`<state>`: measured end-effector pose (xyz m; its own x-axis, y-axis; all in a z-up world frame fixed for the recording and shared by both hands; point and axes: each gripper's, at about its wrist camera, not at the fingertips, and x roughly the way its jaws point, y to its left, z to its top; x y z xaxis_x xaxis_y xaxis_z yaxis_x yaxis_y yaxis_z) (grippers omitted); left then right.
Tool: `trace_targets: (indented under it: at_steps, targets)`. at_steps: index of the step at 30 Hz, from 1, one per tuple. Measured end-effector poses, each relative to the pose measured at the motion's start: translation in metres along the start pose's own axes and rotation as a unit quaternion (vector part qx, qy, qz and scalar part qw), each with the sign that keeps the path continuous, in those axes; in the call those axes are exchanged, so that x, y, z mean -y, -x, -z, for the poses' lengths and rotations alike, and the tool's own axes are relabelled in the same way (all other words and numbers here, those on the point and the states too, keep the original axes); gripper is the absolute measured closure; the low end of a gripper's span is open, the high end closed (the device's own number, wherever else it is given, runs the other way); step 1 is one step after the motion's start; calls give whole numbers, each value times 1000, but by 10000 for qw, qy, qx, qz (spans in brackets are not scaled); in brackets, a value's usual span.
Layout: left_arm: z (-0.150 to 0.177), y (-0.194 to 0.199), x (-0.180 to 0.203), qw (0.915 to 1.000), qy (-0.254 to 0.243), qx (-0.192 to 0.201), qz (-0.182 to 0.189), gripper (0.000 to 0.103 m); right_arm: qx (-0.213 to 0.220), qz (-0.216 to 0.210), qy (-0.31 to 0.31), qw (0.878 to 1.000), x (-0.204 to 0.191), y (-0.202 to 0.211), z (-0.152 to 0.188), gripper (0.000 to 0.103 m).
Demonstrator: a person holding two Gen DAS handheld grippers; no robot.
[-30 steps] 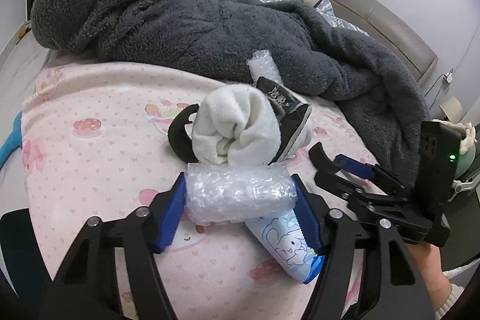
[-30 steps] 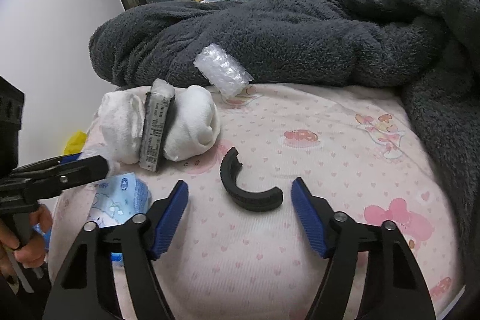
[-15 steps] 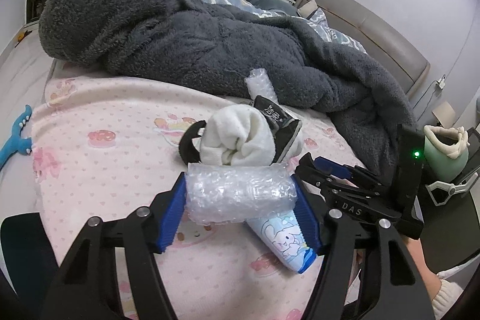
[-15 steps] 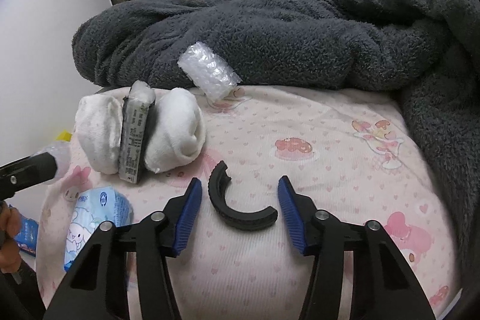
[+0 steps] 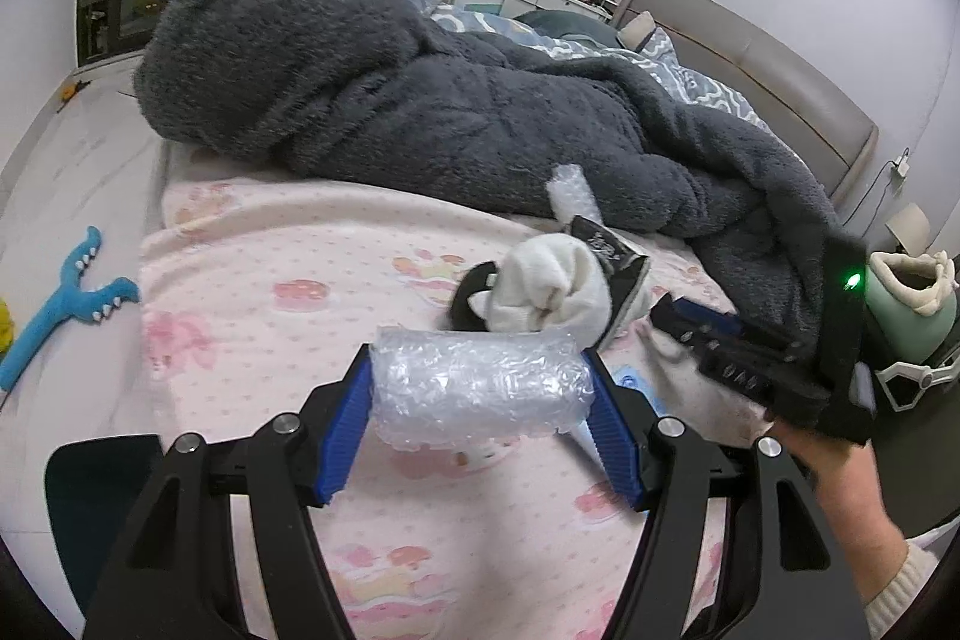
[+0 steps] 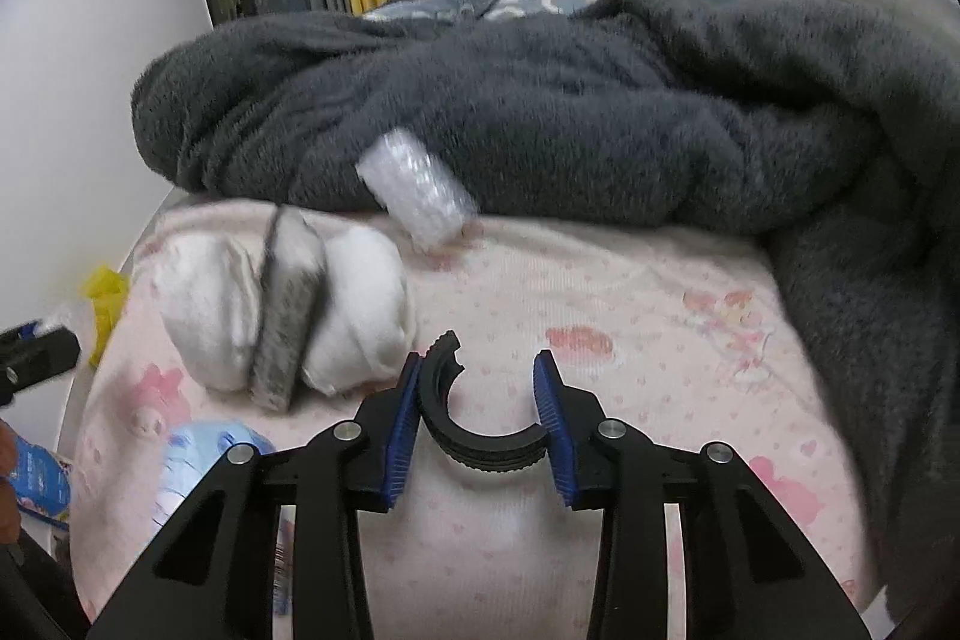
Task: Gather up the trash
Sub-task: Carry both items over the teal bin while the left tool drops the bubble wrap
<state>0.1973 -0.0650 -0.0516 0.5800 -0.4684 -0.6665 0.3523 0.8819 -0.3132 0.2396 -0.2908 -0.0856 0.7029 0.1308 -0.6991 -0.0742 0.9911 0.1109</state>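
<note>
Pickup step, both hands loaded. Left tongs (image 5: 480,388) clamped on a roll of bubble wrap (image 5: 480,382), held clear above the pink bed sheet (image 5: 288,268). Right tongs (image 6: 480,409) have just been closing and now pinch a broken black plastic ring (image 6: 480,445) at the near edge of the bed. Next move, likely: lift the ring straight off and carry both to a bin; none in view. Left on the bed: second bubble-wrap roll (image 6: 417,187) against the grey fleece blanket (image 6: 600,112), dark wrapper (image 6: 288,310) wedged between white socks (image 6: 360,310), blue tissue pack (image 6: 204,454).
</note>
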Motion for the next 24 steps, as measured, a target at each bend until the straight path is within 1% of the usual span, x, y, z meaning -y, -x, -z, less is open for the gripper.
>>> trace_targets:
  at_steps: [4,9,13,24]
  targets:
    - [2,8,-14,9999,26,10,-125,34,109,8,-33,9999,-6,8,-11,65]
    - [5,16,-32,9995,65,0,-305,34,264,-95,-54,9996,-16,17,-25,65]
    - [10,21,-44,9989,58,-33,-458,34,389,-204,32,9990,-33,26,-34,65]
    - [29,29,-78,9957,39,-237,-892,34,486,-672,363,9959,-91,37,-45,65]
